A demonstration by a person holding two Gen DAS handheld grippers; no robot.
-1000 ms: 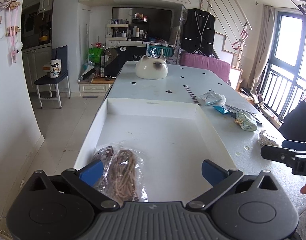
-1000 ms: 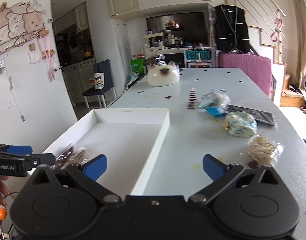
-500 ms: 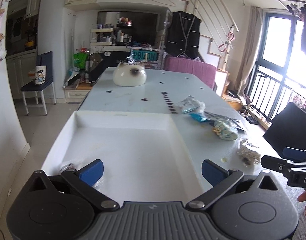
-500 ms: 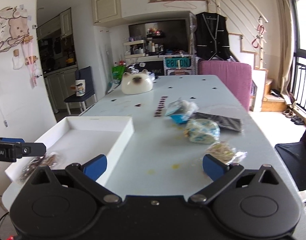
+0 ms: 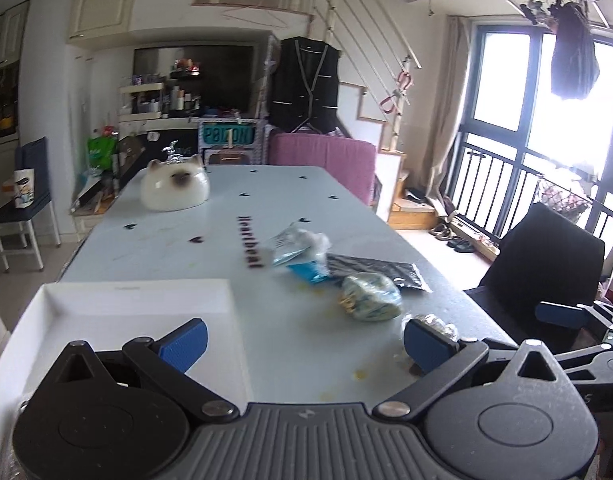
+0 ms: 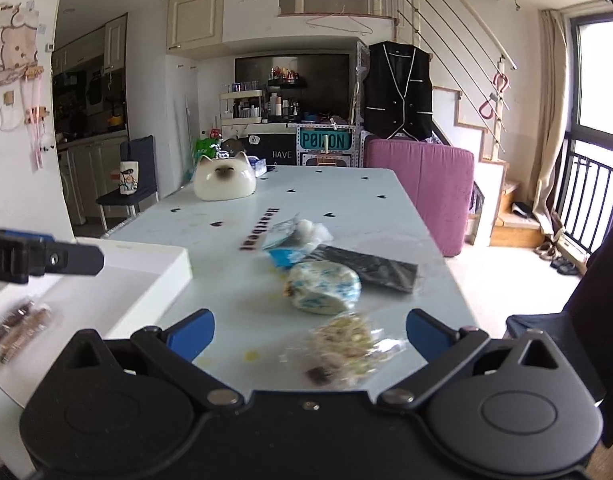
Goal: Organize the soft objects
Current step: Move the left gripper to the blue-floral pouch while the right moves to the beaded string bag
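Observation:
A white tray (image 5: 138, 300) (image 6: 154, 276) lies on the table's left side, with a clear bag of brown cords (image 6: 22, 326) in it. On the table to the right sit a bag of pale bands (image 6: 346, 344) (image 5: 436, 326), a blue-patterned white bundle (image 6: 324, 286) (image 5: 370, 296), a flat black packet (image 6: 370, 266) (image 5: 378, 270) and a clear bag with white and blue stuff (image 6: 298, 236) (image 5: 300, 246). My left gripper (image 5: 304, 340) is open over the tray's right rim. My right gripper (image 6: 310, 330) is open, just short of the band bag.
A cat-shaped white ceramic piece (image 5: 174, 192) (image 6: 224, 178) stands at the table's far end. A pink cushion (image 6: 420, 188) leans beyond the far right corner. A dark chair (image 5: 546, 268) sits off the table's right edge. The other gripper's finger (image 6: 46, 260) juts in at left.
My left gripper has swung right, off the cord bag in the tray and toward the loose bags. The right gripper has moved right and closer to the band bag. Both stay open.

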